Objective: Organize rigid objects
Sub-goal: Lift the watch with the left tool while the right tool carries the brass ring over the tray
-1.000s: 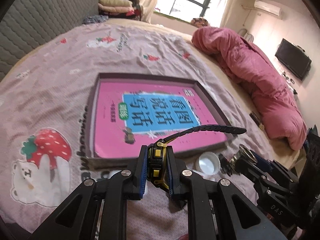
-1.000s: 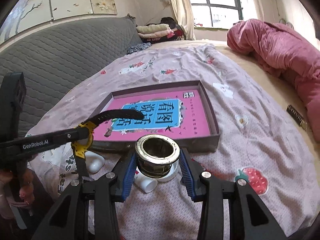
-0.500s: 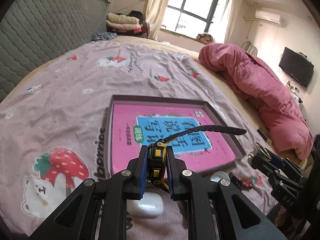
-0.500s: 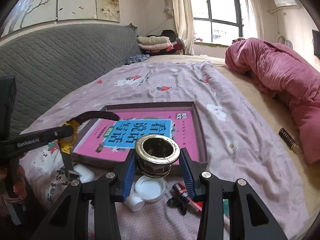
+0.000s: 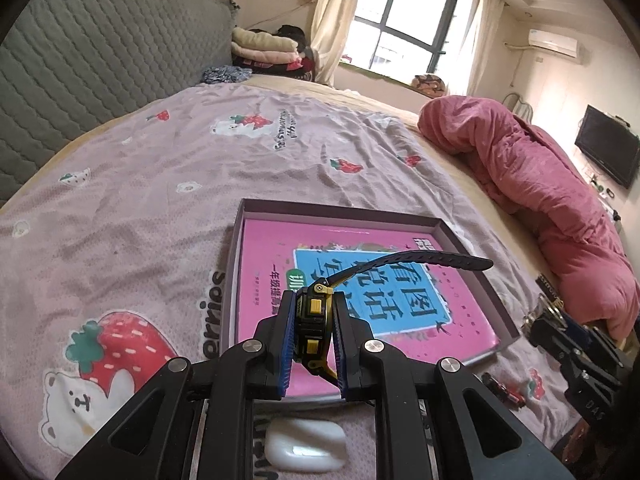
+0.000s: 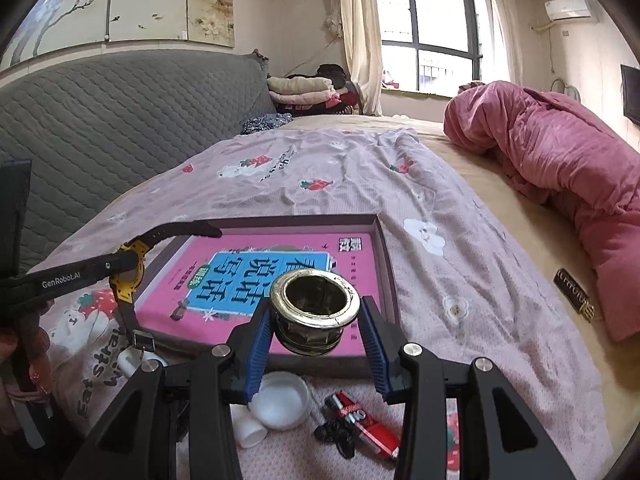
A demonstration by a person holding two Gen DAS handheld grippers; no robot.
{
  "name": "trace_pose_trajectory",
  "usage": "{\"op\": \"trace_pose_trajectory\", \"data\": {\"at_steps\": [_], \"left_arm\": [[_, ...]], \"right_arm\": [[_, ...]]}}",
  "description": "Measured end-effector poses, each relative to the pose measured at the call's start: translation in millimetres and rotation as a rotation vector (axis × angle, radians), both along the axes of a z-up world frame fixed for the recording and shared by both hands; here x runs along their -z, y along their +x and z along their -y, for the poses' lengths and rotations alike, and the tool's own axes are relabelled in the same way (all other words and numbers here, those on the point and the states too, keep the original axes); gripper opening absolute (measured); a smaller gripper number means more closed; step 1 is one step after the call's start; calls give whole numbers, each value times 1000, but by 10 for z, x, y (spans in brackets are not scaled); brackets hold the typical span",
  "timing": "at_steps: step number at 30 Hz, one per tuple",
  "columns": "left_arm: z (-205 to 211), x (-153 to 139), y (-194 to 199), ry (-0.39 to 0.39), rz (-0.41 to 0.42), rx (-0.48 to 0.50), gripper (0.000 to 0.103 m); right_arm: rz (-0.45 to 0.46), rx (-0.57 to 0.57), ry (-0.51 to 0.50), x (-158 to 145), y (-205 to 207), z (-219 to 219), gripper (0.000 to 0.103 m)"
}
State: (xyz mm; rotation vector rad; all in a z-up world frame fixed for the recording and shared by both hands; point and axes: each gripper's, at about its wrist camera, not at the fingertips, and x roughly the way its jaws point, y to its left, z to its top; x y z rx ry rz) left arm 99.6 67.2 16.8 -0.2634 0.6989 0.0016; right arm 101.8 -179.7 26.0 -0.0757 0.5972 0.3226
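Against the bed [image 5: 120, 184], both views have been tipped up and drawn back, so more of the room is shown than a second ago. The tray [image 5: 344, 213] is now seen lower and farther off. The watch [image 5: 314, 320] is clamped in the fully closed left tool [image 5: 313, 336], and the metal ring [image 6: 313, 307] is gripped by the half-open right tool [image 6: 314, 336], both near the tray's front edge. Placement into the tray is judged still undone.

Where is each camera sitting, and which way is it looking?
Left wrist: on the left gripper, looking over its watch at the tray; the right gripper shows at the right edge.
Right wrist: on the right gripper, looking over its metal ring; the left gripper and fingers show.
Both see tray, pink book, bed.
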Motion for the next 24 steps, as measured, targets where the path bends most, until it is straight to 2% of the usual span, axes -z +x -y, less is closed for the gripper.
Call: {"op": "trace_pose_trajectory", "data": {"at_steps": [6, 12, 24], "left_arm": [[-136, 48, 143, -3, -4, -50, 17], [-203, 206, 288, -27, -58, -76, 17], [-177, 341, 411, 29, -106, -107, 17]], "right_arm": [[6, 15, 1, 2, 125, 18, 43], [-6, 29, 1, 31, 231, 40, 43], [-27, 49, -19, 105, 418, 39, 43]]}}
